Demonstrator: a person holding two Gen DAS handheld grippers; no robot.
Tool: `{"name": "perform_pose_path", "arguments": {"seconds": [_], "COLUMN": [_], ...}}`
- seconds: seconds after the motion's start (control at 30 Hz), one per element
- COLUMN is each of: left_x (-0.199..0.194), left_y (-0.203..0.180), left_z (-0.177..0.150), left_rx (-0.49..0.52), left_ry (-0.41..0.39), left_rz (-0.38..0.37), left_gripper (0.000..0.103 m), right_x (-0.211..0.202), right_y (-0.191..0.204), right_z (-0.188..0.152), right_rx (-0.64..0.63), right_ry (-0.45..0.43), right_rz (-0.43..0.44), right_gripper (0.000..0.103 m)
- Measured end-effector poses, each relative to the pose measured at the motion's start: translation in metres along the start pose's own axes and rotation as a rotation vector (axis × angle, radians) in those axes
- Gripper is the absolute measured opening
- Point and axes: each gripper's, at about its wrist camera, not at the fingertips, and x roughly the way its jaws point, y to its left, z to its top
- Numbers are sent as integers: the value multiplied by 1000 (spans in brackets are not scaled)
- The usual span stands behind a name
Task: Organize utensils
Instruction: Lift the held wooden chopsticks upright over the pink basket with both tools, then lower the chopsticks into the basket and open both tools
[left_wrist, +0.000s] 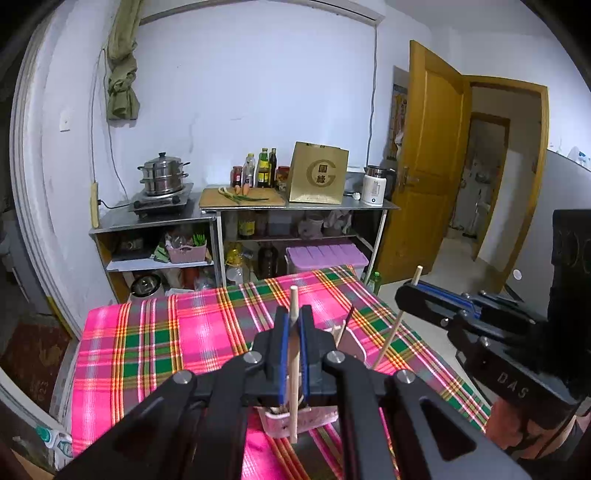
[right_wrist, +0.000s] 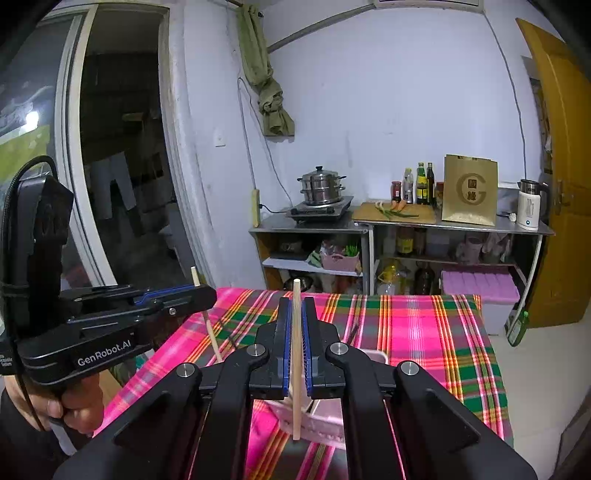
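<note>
My left gripper (left_wrist: 294, 317) is shut on a pale wooden chopstick (left_wrist: 293, 373), held upright over a pink utensil holder (left_wrist: 295, 421) on the plaid table. My right gripper (right_wrist: 295, 306) is shut on another wooden chopstick (right_wrist: 296, 354), upright above the same pink holder (right_wrist: 321, 424). Each gripper shows in the other's view: the right one (left_wrist: 410, 291) at the right with its chopstick (left_wrist: 388, 343), the left one (right_wrist: 201, 291) at the left with its chopstick (right_wrist: 210, 328). A dark chopstick (left_wrist: 347, 321) stands in the holder.
The table has a pink, green and yellow plaid cloth (left_wrist: 166, 339). Behind it stand metal shelves with a steamer pot (left_wrist: 162, 173), bottles (left_wrist: 262, 168), a cutting board (left_wrist: 242, 197), a brown bag (left_wrist: 319, 177) and a kettle (left_wrist: 375, 188). A yellow door (left_wrist: 428, 155) stands open at the right.
</note>
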Motion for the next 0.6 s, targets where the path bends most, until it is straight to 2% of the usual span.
{"name": "perform_pose_path", "arguments": {"seconds": [0.3, 0.6], "left_x": [21, 49], "left_y": [5, 10], "left_z": [13, -4], "left_rx": [8, -3], "left_ry": [-29, -2], "left_rz": [-12, -22], "left_gripper": [6, 6], "right_x": [27, 63], "right_y": [-14, -20], "right_z": [12, -13], "right_rx": [25, 51], "right_ry": [-18, 39], "right_rz": [6, 18], "right_gripper": [5, 5]}}
